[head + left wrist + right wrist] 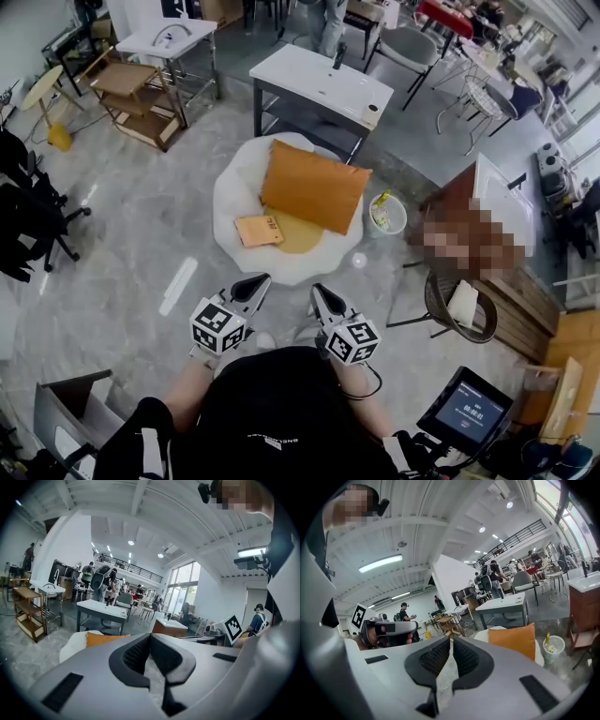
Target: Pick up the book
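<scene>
The book (258,230) is laid on the surface (234,183) at its left, the cushion (314,185) across its middle; the bin (387,214) is set just right of it.

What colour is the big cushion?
The cushion is orange; the head view shows it best.

Side by side, the left hand-held gripper (255,284) and the right hand-held gripper (322,295), jaws of each together, nothing between.

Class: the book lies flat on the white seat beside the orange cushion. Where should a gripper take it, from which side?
Probably its near edge, from the person's side: the book lies flat, its far corner close to the orange cushion, leaving the near and left edges free.
</scene>
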Demonstrator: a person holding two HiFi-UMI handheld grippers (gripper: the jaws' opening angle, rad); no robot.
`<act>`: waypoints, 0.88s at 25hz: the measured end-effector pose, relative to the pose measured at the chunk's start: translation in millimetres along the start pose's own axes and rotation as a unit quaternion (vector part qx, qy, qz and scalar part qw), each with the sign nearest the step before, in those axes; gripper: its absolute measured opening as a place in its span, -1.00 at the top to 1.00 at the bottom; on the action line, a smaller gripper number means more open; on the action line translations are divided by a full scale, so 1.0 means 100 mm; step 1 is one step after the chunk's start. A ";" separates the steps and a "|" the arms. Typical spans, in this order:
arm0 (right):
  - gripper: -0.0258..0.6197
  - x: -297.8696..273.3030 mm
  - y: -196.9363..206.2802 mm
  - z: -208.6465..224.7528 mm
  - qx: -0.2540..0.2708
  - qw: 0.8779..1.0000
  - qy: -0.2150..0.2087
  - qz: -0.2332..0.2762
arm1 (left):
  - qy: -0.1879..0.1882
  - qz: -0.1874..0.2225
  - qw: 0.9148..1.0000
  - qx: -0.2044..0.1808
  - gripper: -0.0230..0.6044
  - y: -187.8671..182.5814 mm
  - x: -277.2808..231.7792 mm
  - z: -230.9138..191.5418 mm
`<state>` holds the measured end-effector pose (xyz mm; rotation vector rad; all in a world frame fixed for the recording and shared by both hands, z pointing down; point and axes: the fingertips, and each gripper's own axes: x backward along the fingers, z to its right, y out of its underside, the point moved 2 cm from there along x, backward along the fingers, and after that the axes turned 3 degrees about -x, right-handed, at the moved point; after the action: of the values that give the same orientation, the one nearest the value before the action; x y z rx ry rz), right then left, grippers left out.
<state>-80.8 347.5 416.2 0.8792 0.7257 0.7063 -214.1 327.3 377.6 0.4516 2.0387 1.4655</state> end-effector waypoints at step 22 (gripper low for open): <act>0.80 -0.90 -0.67 0.95 -0.005 0.999 -0.046 -0.024 | -0.077 -0.010 0.997 0.013 0.88 -0.35 -0.89 -0.72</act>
<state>-39.8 206.3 424.7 0.8763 0.6591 0.6233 -188.2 210.4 383.7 0.5354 1.9360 1.3509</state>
